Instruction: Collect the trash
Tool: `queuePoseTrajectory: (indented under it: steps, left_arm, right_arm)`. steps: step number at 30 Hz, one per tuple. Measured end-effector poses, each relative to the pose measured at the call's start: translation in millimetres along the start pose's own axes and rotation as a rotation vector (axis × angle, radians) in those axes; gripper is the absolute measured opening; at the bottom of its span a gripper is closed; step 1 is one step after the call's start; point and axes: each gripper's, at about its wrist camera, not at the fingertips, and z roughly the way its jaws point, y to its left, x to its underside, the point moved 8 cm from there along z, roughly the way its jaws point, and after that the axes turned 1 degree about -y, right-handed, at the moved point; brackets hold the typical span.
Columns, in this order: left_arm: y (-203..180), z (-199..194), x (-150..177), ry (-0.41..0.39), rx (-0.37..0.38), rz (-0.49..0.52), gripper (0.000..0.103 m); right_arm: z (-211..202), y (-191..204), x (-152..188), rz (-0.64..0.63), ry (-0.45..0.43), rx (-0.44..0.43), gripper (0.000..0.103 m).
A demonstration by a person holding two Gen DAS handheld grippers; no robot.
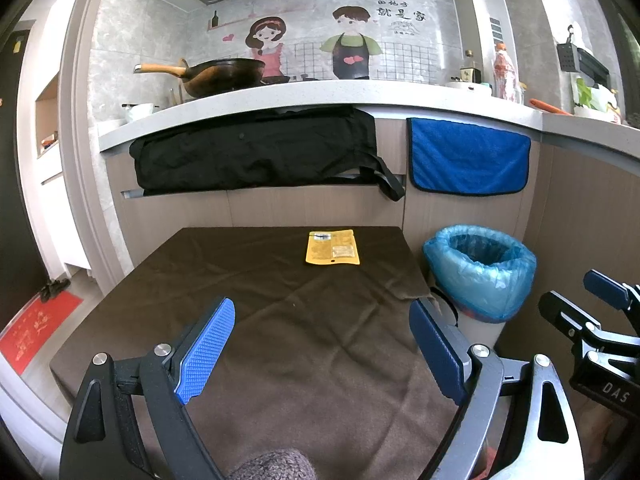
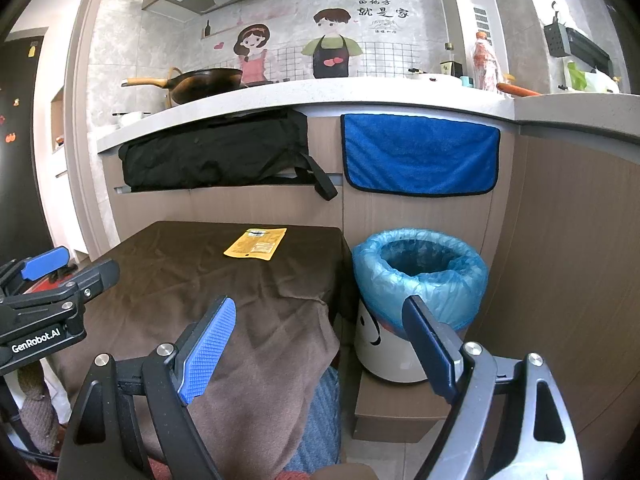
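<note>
Lying flat on the brown-clothed table (image 1: 280, 320), one yellow packet (image 1: 332, 247), one blue-lined bin (image 1: 480, 268) just beside the table, two grippers, left gripper (image 1: 322, 346) and right gripper (image 2: 320, 344), both spread apart, gripping nothing, well short of the packet.

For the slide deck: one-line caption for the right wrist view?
Open right tongs hover over the brown cloth; yellow packet lies ahead, blue-lined bin beside the table.

Bright, sharp, fisheye-warped edges
</note>
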Motion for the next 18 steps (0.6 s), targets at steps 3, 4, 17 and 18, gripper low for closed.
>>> queuePoseTrajectory:
  steps: [3,4,17,18]
  left_arm:
    - [0.3,0.3,-0.1,0.001,0.001,0.000,0.089]
    - [0.0,0.1,-0.1,0.001,0.000,0.000,0.089]
    - [-3.3,5.6,8.7,0.033,0.012,0.006,0.089]
    - [-0.2,7.1,7.4,0.032,0.012,0.005,0.089]
  right_arm:
    - [-1.0,-3.8,-1.9,0.006,0.000,0.001,0.083]
    - [-0.4,-3.0,-1.4,0.002,0.000,0.000,0.083]
    - [-2.6,-13.2,-5.1,0.022,-0.011,0.019,0.083]
    - [-1.7,-14.4,-5.3,0.023,-0.010,0.019,0.083]
